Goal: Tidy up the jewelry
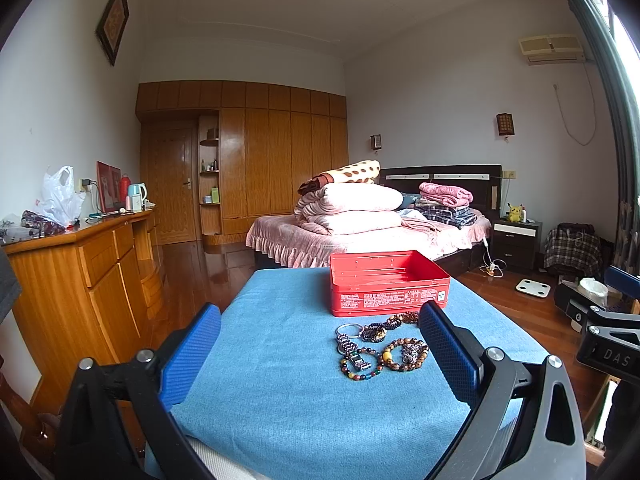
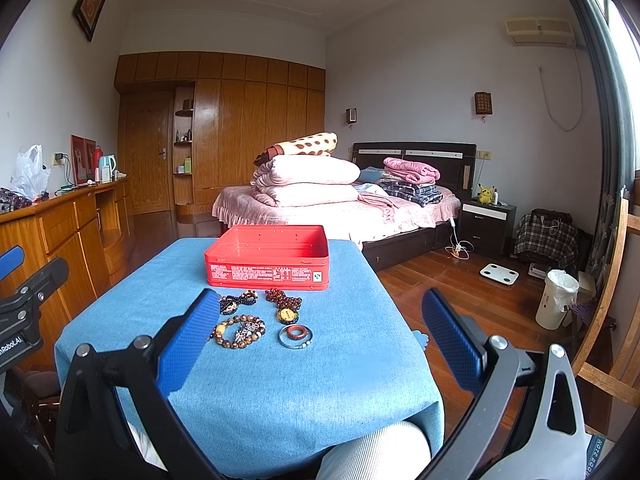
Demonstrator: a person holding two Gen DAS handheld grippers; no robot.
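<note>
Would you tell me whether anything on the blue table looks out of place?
Only the jewelry: bracelets and rings lie loose in a cluster on the blue cloth, in front of the open red tin rather than inside. Nothing looks spilled or damaged.

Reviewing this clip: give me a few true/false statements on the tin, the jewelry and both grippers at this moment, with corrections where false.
1. The red tin stands open with no lid on it. True.
2. Several bracelets already lie inside the tin. False: what shows of its inside holds nothing; the beaded bracelets lie on the blue cloth in front of it.
3. The left gripper has its jaws open and holds nothing. True.
4. The right gripper is shut on the silver bangle. False: its jaws are wide apart, and the bangle lies on the cloth.
5. The metal watch band lies among the bracelets. True.
</note>
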